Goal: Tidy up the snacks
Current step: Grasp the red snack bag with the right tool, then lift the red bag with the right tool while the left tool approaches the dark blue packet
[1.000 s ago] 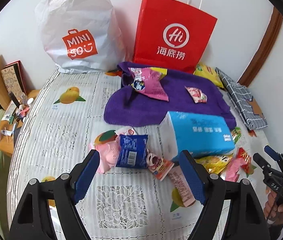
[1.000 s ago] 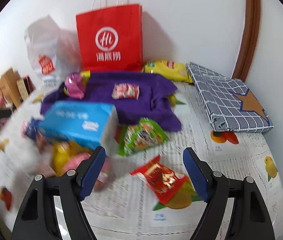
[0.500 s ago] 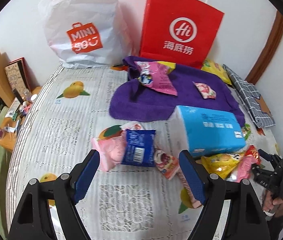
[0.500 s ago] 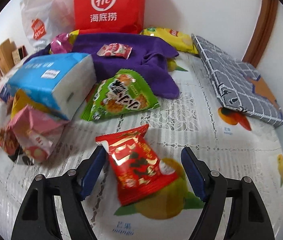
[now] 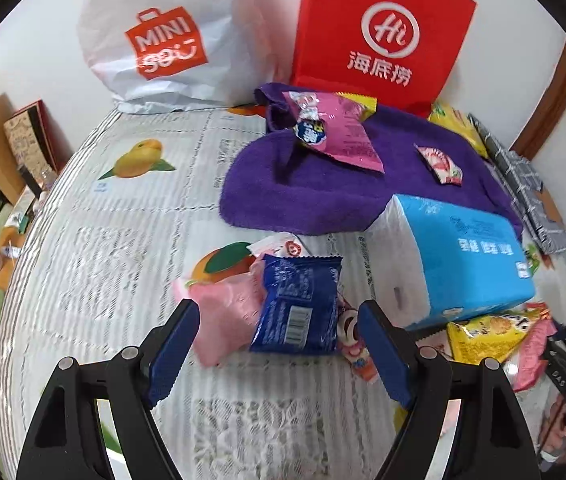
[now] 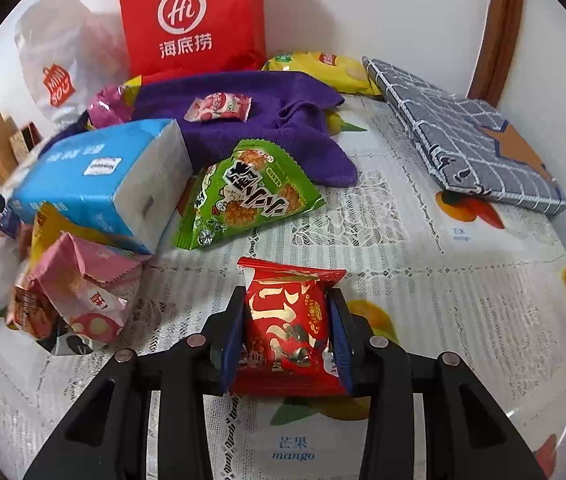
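My right gripper (image 6: 286,332) is shut on a red and gold snack packet (image 6: 289,320) lying on the tablecloth. A green snack bag (image 6: 243,196) lies just beyond it, and a pink packet (image 6: 83,292) to its left. My left gripper (image 5: 279,352) is open, its fingers on either side of a blue snack packet (image 5: 297,308) that lies next to a pale pink packet (image 5: 223,316). A yellow snack bag (image 5: 483,332) sits under the tissue pack. A pink bag (image 5: 339,132) and a small strawberry candy pack (image 5: 441,164) lie on the purple towel (image 5: 303,192).
A blue tissue pack (image 5: 459,256) sits mid-table. A red paper bag (image 5: 379,36) and a white Miniso bag (image 5: 163,40) stand against the wall. A grey checked cloth (image 6: 471,136) lies at the right. The table's left edge (image 5: 23,240) borders clutter.
My right gripper moved forward and closed on the red packet. My left gripper moved forward and down toward the blue packet and stayed open.
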`<state>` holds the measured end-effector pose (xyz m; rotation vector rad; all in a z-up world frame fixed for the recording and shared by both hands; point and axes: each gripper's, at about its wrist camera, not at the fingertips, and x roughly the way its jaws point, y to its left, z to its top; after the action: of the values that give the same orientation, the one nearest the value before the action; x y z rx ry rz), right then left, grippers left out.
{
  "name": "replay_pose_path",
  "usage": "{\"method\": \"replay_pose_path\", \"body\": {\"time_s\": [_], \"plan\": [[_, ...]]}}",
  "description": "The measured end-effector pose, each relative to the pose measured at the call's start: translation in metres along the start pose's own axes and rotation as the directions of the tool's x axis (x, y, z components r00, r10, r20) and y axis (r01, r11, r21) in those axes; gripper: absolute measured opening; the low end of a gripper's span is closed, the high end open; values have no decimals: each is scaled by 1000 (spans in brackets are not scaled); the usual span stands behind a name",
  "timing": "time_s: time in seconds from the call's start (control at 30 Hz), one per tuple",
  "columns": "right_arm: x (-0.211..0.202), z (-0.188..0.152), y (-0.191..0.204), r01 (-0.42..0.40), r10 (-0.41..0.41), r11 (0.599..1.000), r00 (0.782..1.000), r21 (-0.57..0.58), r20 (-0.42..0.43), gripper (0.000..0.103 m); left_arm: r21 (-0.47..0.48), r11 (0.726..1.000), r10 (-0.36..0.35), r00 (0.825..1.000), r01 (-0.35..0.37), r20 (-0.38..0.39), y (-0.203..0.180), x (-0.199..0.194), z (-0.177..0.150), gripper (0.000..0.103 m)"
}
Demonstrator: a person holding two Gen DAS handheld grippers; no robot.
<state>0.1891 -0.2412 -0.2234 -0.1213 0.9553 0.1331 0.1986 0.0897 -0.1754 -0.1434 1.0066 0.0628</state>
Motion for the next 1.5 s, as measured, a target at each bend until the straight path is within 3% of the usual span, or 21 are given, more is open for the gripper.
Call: {"method": "replay_pose_path", "body": {"time_s": [0.1, 0.2, 0.3, 0.43, 0.7, 0.9, 1.1, 1.2, 1.23, 1.3, 1.5], "plan": [[0, 0, 0, 6, -6, 1000, 1000, -4, 0, 40, 19, 1000, 20, 1000, -20, 1, -8, 9, 1, 78], [1, -1, -5, -20, 20, 1000, 1000, 22, -3, 40, 41, 999, 24, 1000, -25, 6, -14, 14, -1, 68], [1, -1, -5, -21, 21, 999, 1000, 25, -3, 40, 59, 998, -2, 1000, 1, 16, -17, 10, -2, 51], [2, -1, -3, -14, 14, 1000, 1000, 22, -1, 40, 57, 998, -12, 1000, 12, 11, -14, 4, -7, 49], [-2, -3, -1, 6, -6, 1000, 1000, 27, 0, 39, 44, 996, -71, 997, 72, -28, -1, -10, -35, 54], [-10, -10, 4, -8, 8, 1000, 1000, 28, 0, 39, 58, 996, -59, 998, 61, -30, 7, -17, -56, 79], [-13, -15, 10, -2, 2, 1000, 1000, 25, -1, 39, 39, 998, -49, 998, 50, -36, 8, -13, -62, 79], [-16, -17, 12, -17, 17, 999, 1000, 32, 0, 38, 36, 999, -22, 1000, 23, -20, 3, -7, -61, 74], [-18, -18, 12, -21, 21, 999, 1000, 34, 2, 38, 50, 999, -10, 1000, 10, -10, 0, -6, -61, 62], [-22, -20, 12, -23, 22, 999, 1000, 33, 14, 38, 93, 995, 48, 999, -48, 4, -8, -4, -60, 48], [-53, -17, 11, -59, 56, 997, 996, 44, 74, 38, 86, 996, 7, 1000, -7, 0, -6, -19, -58, 45]]}}
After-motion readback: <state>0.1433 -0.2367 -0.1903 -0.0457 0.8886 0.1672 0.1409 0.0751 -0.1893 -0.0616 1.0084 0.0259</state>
